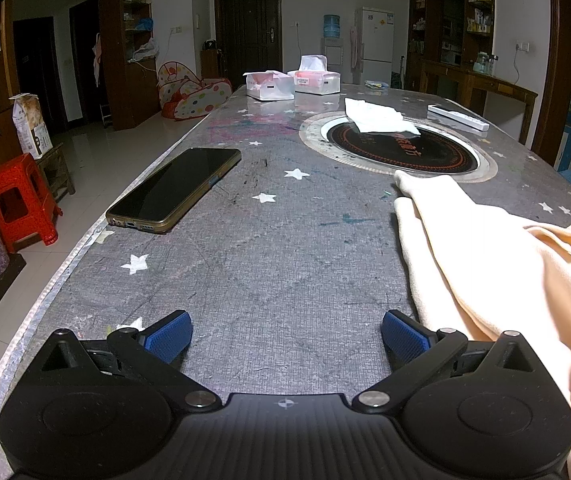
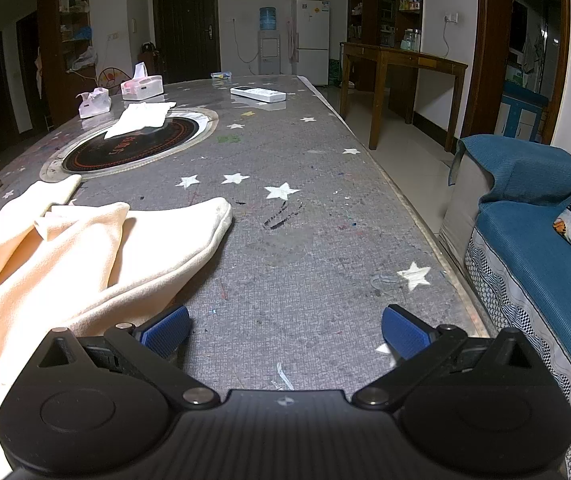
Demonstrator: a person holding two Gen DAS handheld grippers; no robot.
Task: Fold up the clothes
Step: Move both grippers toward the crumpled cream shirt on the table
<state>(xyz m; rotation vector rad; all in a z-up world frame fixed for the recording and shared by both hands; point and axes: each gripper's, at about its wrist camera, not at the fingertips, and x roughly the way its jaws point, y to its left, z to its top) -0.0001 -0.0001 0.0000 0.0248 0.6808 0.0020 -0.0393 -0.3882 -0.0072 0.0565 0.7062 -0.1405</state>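
Both your left tool (image 1: 286,338) and right tool (image 2: 285,332) stand wide apart and hold nothing. The peach garment (image 2: 85,248) lies crumpled on the bench (image 2: 305,260) between them. Pinch each near edge, then spread it flat before folding.

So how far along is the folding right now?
Nothing looks folded yet: the cream garment lies rumpled on the table. Nothing is in hand; the left tool and right tool are both open, empty, flanking it. Grasping, flattening and every fold remain.
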